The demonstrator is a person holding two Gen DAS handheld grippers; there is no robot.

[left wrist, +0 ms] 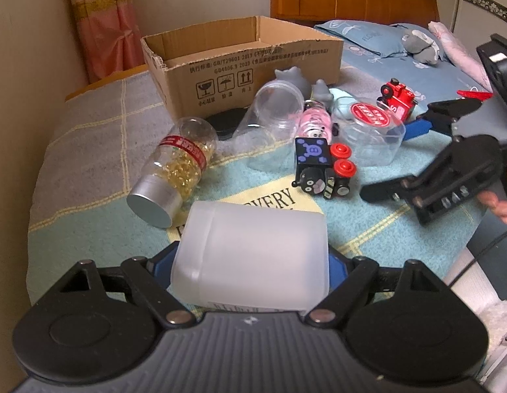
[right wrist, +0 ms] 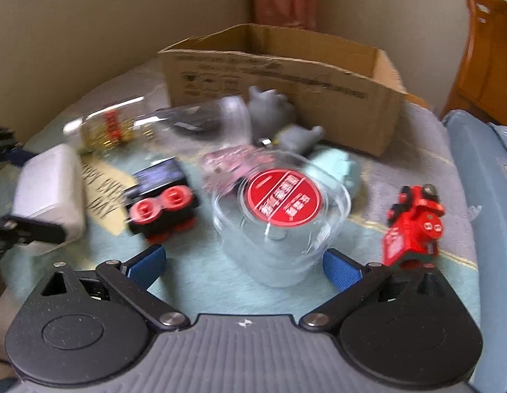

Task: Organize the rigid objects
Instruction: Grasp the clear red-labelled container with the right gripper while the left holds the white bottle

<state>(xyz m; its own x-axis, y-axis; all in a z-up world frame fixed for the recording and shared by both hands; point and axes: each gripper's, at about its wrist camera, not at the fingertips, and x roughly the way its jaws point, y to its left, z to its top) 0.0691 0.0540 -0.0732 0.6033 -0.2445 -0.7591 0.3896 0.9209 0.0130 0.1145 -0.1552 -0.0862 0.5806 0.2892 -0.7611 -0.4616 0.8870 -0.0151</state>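
Observation:
My left gripper (left wrist: 250, 270) is shut on a frosted white plastic bottle (left wrist: 253, 252), which lies on its side between the blue pads just above the bedspread. The same white bottle (right wrist: 50, 190) shows at the left edge of the right wrist view. My right gripper (right wrist: 245, 265) is open, its blue fingers (right wrist: 148, 262) on either side of a clear cup with a red lid (right wrist: 279, 216) without touching it. In the left wrist view, the right gripper (left wrist: 400, 160) reaches in from the right beside that cup (left wrist: 371, 131).
An open cardboard box (left wrist: 240, 62) stands at the back of the bed. In front of it lie a capsule bottle (left wrist: 178, 163), an empty clear jar (left wrist: 273, 108), a pink bottle (left wrist: 315, 121), grey toys (left wrist: 292, 78), a black toy train (left wrist: 322, 170) and a red toy train (left wrist: 397, 98).

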